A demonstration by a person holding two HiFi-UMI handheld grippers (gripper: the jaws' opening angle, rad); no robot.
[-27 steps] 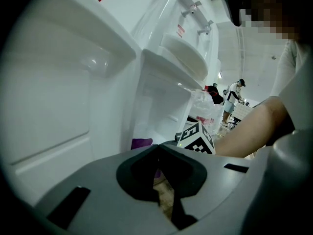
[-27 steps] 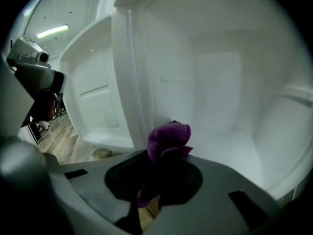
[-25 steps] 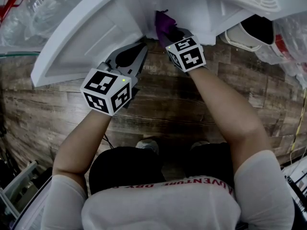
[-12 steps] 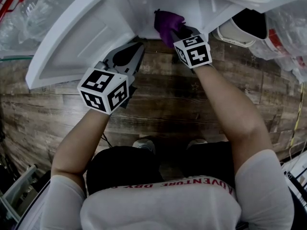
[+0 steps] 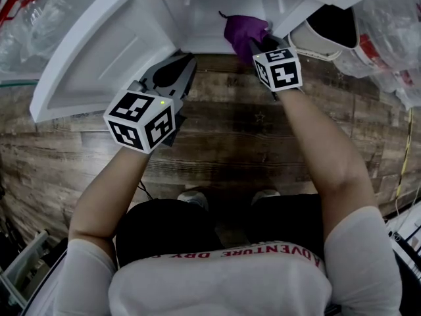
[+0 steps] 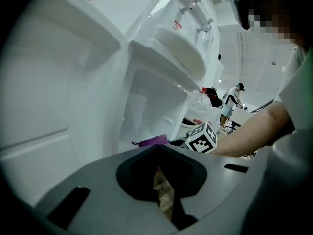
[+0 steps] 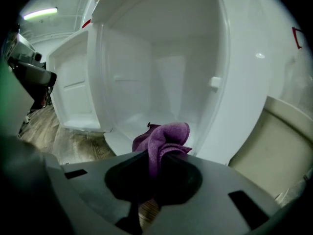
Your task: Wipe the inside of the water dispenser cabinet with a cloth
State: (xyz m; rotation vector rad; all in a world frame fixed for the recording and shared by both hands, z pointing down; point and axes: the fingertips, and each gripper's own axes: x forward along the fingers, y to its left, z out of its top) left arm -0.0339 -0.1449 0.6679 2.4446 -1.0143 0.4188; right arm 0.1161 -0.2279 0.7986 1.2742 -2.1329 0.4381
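Note:
The white water dispenser cabinet [image 5: 197, 8] stands open, its door [image 5: 99, 51] swung out to the left. My right gripper [image 5: 255, 43] is shut on a bunched purple cloth [image 5: 242, 30] at the cabinet's bottom front edge, near its right wall. In the right gripper view the cloth [image 7: 164, 138] pokes up from between the jaws of the right gripper [image 7: 156, 155], with the bare cabinet interior [image 7: 161, 77] beyond. My left gripper [image 5: 189, 59] hangs shut and holding nothing just outside the opening, by the door. The left gripper view shows the left gripper [image 6: 158, 146], the cloth [image 6: 152, 141] and the cabinet [image 6: 146, 106].
A beige bucket [image 5: 329, 35] sits right of the cabinet, also visible as the bucket [image 7: 274, 146] in the right gripper view. Plastic bags [image 5: 388, 18] lie at the right and more bags [image 5: 39, 12] at the left. The floor [image 5: 230, 130] is wood. A person [image 6: 230, 102] stands far off.
My right gripper has carried the cloth to the right and a little farther in along the cabinet's bottom. The left gripper has stayed almost where it was.

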